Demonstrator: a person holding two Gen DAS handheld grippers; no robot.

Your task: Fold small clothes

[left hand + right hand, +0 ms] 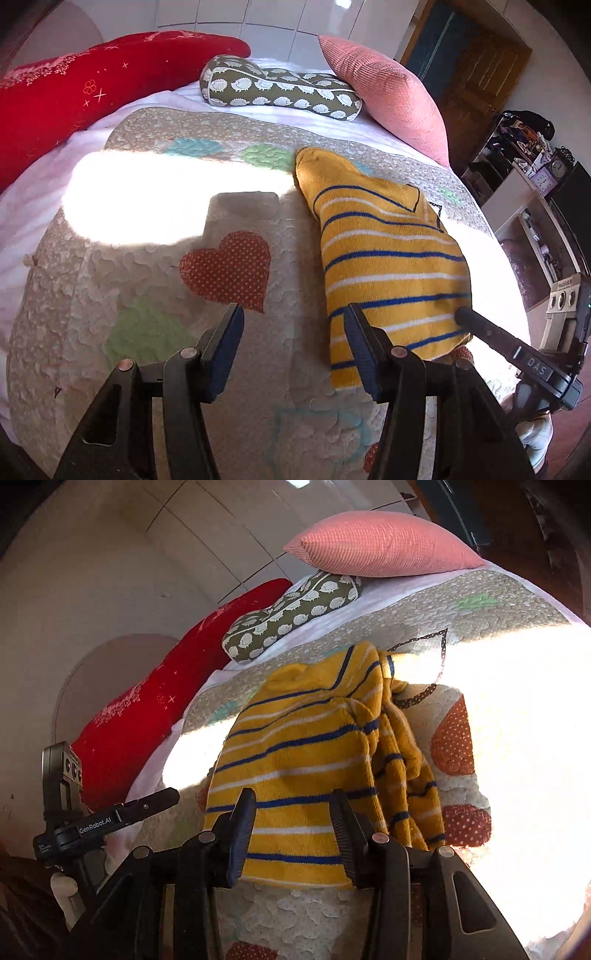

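Observation:
A small yellow sweater [388, 258] with blue and white stripes lies folded on the quilted bedspread [147, 295]. My left gripper [295, 314] is open and empty, hovering over the quilt just left of the sweater's near edge. In the right wrist view the sweater [303, 760] lies in front of my right gripper [291, 805], which is open with its fingers on either side of the near hem, not closed on it. A loose part of the sweater bunches at its right side [406, 775]. The right gripper shows in the left view [517, 354], the left gripper in the right view [110, 816].
A red pillow [74, 96], an olive hedgehog-print bolster [280, 88] and a pink cushion [388, 96] lie at the head of the bed. Bright sun washes out parts of the quilt [517, 757]. Shelves with clutter [535, 166] stand right of the bed.

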